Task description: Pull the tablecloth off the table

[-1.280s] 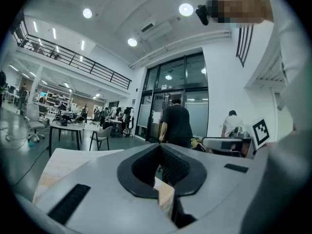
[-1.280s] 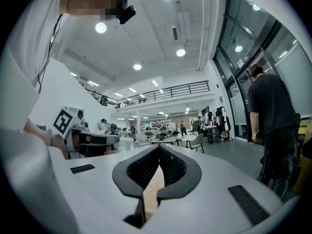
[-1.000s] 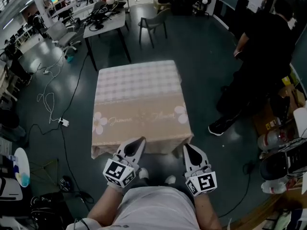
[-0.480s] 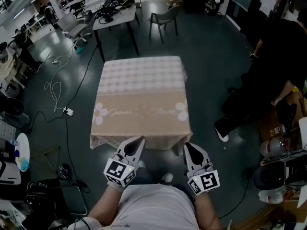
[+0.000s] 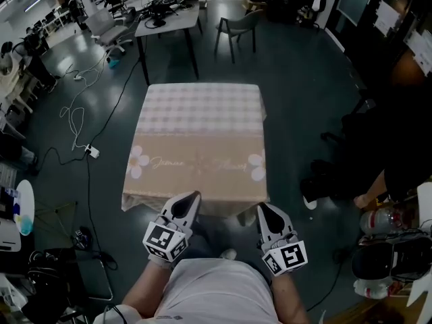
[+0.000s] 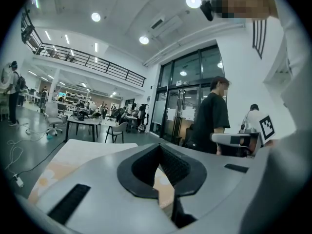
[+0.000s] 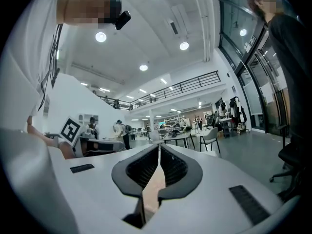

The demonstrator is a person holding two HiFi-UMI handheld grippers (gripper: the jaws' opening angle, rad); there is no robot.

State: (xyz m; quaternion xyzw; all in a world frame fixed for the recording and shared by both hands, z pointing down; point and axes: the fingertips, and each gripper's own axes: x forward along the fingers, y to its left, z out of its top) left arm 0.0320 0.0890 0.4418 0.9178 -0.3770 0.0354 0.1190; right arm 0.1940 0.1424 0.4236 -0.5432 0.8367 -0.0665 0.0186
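A small square table wears the tablecloth (image 5: 199, 140), checked at the far half and beige with white flowers at the near half, its hem hanging over the near edge. My left gripper (image 5: 193, 196) is shut, its tip at the near hem left of centre. My right gripper (image 5: 262, 208) is also shut, its tip by the near right corner of the hem. In the left gripper view the shut jaws (image 6: 159, 146) point over the cloth (image 6: 73, 152); beige shows through the slit below. The right gripper view shows shut jaws (image 7: 159, 146) with beige cloth (image 7: 155, 184) behind. No pinched fold is visible.
A person in dark clothes (image 5: 381, 147) stands to the right of the table. Behind the table are a chair (image 5: 237, 25) and a desk (image 5: 169, 15). Cables and a power strip (image 5: 92, 152) lie on the floor at left. Bottles and gear (image 5: 385, 248) crowd the lower right.
The table's near hem has come closer to both gripper tips. The person at the right has shifted farther right. Both grippers stay shut.
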